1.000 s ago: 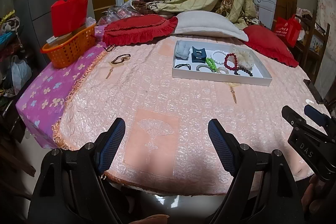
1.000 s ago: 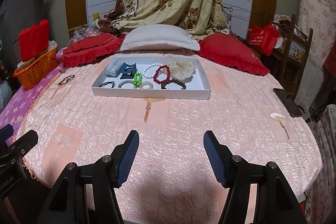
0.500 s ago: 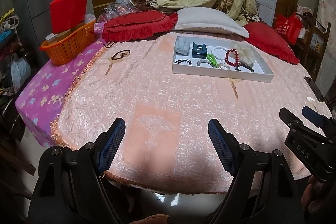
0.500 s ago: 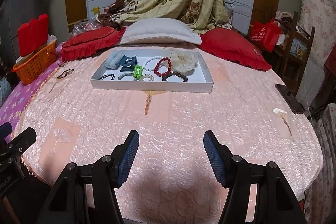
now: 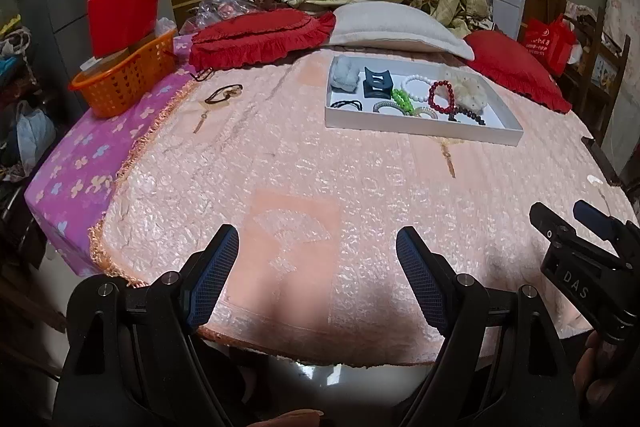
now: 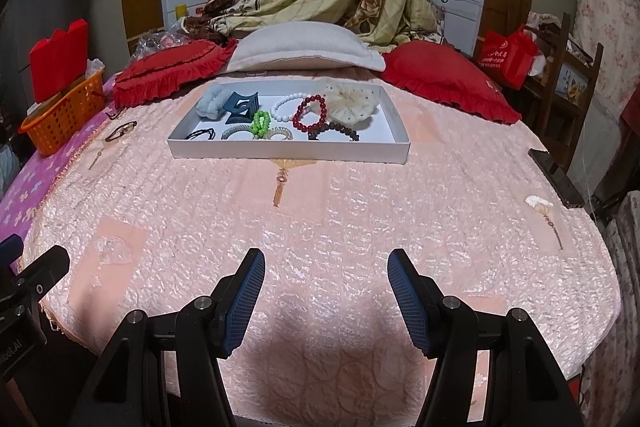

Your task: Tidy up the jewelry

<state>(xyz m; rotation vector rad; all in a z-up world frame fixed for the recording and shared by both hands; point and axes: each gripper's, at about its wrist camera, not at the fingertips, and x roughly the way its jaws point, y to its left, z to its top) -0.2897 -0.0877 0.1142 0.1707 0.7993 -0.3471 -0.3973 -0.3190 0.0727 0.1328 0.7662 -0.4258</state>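
A white tray [image 6: 288, 149] [image 5: 420, 125] lies far up the pink bedspread, holding a red bead bracelet [image 6: 310, 111], a white bead bracelet [image 6: 283, 105], a green bracelet [image 6: 261, 123], a dark hair claw [image 6: 240, 107], a cream scrunchie [image 6: 350, 101] and several other bands. A dark hair tie [image 5: 224, 95] lies loose on the spread to the tray's left. My left gripper [image 5: 316, 255] hangs open over the bed's near edge with nothing between its fingers. My right gripper [image 6: 326, 283] is open too and holds nothing; it shows at the right of the left wrist view [image 5: 576, 223].
An orange basket [image 5: 120, 83] with a red box stands at the far left on a purple sheet. Red cushions [image 6: 444, 75] and a white pillow [image 6: 304, 47] line the bed's head. A dark flat object [image 6: 556, 183] lies at the right edge beside a wooden chair.
Both views have shifted slightly, so the tray sits a little higher in each. Neither gripper's opening has changed.
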